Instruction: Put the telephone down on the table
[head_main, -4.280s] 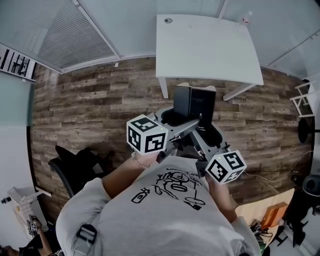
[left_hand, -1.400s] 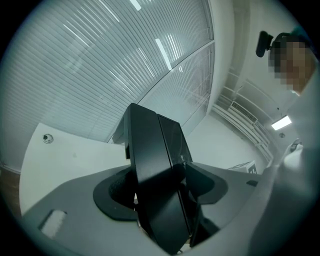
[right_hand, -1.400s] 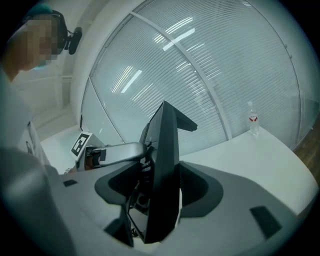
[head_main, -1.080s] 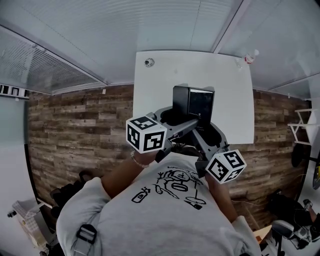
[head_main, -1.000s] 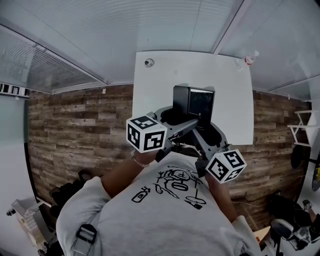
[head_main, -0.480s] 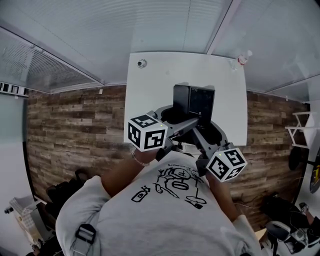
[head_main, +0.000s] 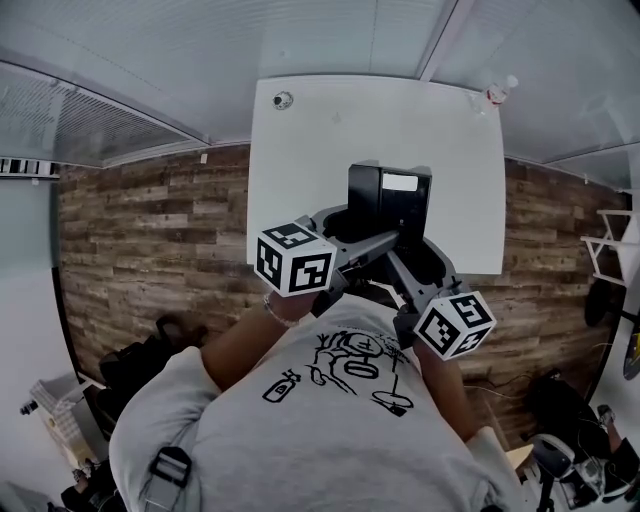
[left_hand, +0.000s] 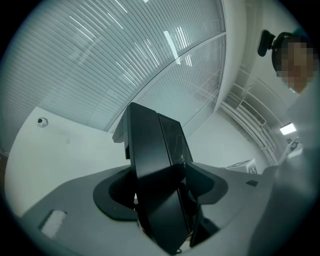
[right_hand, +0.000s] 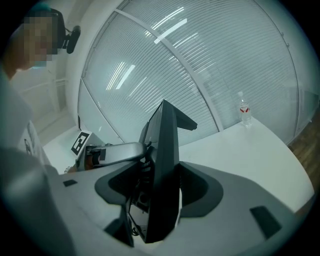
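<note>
While the person stands at the near edge of the white table (head_main: 300, 170), both grippers pinch the black telephone (head_main: 389, 203) from opposite sides. The left gripper (head_main: 348, 236) has its jaws set wide, and the pads press on the telephone's left edge, which stands upright and fills the gap between them. The right gripper (head_main: 414, 262) clamps the other edge in the same way, its jaws wide around the slab. So the telephone sits straight ahead of both grippers, carried between them over the near half of the table top. From where I look, I cannot tell whether its underside touches the top.

Far ahead and to the right of the right gripper, a small clear bottle (head_main: 497, 93) stands at the table's far corner. Ahead and left of the left gripper, a little round fitting (head_main: 283, 99) lies near the opposite far corner.
</note>
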